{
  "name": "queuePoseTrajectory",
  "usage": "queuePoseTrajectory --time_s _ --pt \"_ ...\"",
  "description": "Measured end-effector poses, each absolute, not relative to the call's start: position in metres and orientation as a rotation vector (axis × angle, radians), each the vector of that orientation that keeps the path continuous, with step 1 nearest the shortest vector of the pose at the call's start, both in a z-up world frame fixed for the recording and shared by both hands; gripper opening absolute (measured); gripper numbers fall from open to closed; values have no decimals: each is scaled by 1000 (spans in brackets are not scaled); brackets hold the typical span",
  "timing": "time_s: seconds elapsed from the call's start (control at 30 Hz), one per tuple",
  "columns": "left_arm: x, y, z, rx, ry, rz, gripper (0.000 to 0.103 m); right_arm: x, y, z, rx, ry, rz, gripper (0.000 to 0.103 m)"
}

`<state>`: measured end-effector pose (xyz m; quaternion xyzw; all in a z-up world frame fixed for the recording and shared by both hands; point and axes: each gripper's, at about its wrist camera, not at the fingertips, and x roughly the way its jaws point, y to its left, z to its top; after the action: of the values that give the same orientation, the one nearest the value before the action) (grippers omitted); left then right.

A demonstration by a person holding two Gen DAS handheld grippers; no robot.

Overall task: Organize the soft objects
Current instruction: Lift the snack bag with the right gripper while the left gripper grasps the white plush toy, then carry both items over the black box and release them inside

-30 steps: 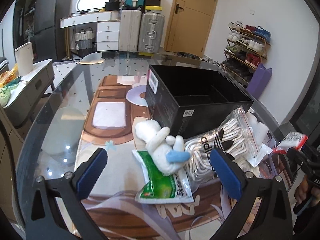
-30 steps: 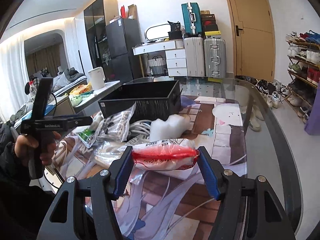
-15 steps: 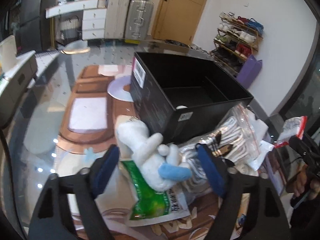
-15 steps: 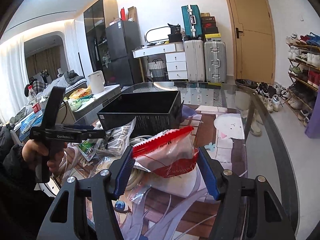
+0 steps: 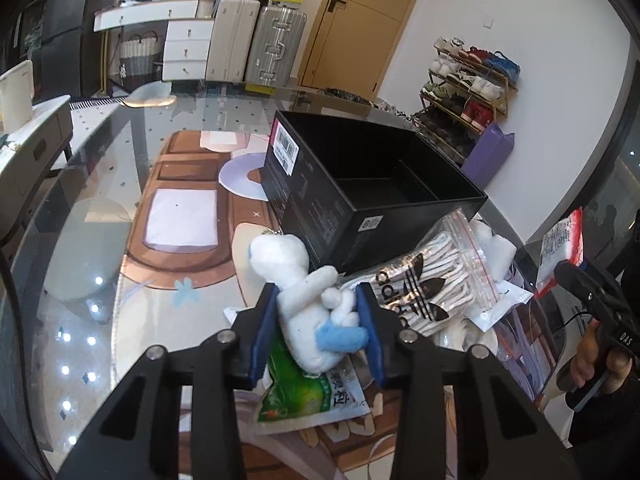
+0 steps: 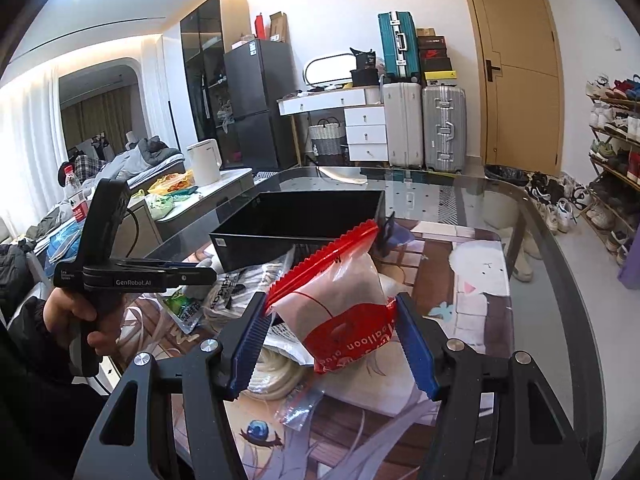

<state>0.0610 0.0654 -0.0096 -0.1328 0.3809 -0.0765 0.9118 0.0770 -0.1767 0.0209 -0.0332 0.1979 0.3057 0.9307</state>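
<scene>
Closed from wide apart a second ago: left gripper (image 5: 318, 322) jaws closing on the white plush toy (image 5: 304, 300), pads pressing its body above the green packet (image 5: 304, 394) on the surface. Lifted off the surface: red-and-white bag (image 6: 340, 308), clenched in the half-open right gripper (image 6: 332, 344), near the black box (image 6: 296, 224).

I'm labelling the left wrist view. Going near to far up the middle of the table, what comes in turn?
Green packet → white plush toy, with the left gripper closing on it → black box.
</scene>
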Motion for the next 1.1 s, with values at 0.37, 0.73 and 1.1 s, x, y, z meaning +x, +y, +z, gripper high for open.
queuePoseTrajectory --time_s 0.37,0.73,1.1 --pt "35 75 15 -285 693 -130 37 79 -172 30 -73 379 655 64" --pt "25 73 53 -263 581 -154 37 86 -166 40 -80 356 646 64" --pt "40 69 79 -225 524 -178 37 110 -161 56 -76 344 615 64"
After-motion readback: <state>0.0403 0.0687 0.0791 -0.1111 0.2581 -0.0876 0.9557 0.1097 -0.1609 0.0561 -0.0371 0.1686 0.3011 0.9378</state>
